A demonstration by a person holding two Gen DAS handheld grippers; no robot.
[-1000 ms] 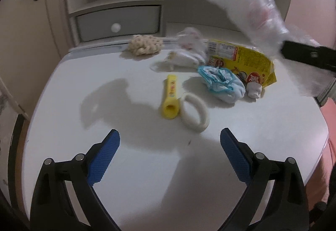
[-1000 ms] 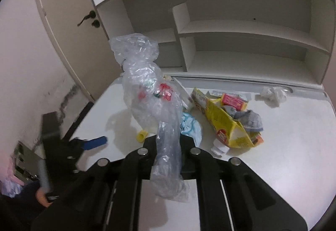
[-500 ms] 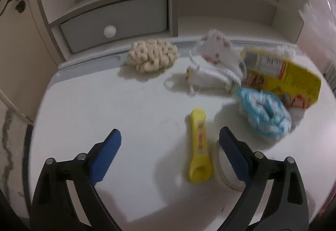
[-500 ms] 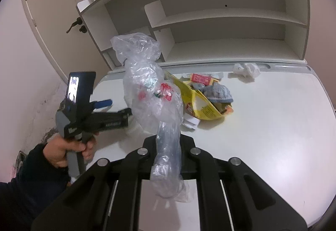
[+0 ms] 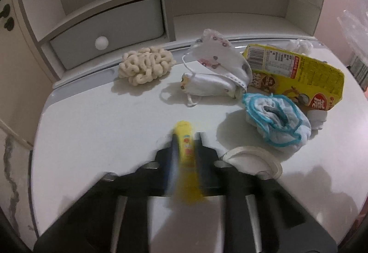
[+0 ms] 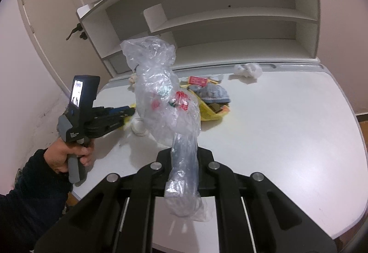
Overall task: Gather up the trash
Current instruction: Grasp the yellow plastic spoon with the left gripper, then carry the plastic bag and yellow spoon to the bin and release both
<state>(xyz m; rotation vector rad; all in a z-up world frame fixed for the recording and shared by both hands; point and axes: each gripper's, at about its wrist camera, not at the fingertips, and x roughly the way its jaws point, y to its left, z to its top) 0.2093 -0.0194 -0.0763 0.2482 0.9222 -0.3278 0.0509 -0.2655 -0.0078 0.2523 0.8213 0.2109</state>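
Note:
My left gripper (image 5: 185, 144) is shut on a small yellow tube (image 5: 186, 154) that lies on the white desk (image 5: 96, 128); it also shows from the side in the right wrist view (image 6: 128, 112). My right gripper (image 6: 184, 149) is shut on the twisted neck of a clear plastic bag (image 6: 165, 96) holding bits of red and green trash, held above the desk. Around the tube lie a white ring lid (image 5: 253, 158), a blue-edged crumpled diaper (image 5: 276, 121), a yellow snack packet (image 5: 296, 73), two face masks (image 5: 218, 73) and a cream knotted lump (image 5: 145, 64).
A white shelf unit with a grey drawer (image 5: 110, 29) stands at the back of the desk. A crumpled white tissue (image 6: 248, 70) lies at the back right. A grey knitted item (image 6: 214, 94) sits in the yellow packet. A door is at left.
My left gripper moved forward over the yellow tube and its jaws closed on it. The right gripper keeps holding the bag and has shifted a little to the right.

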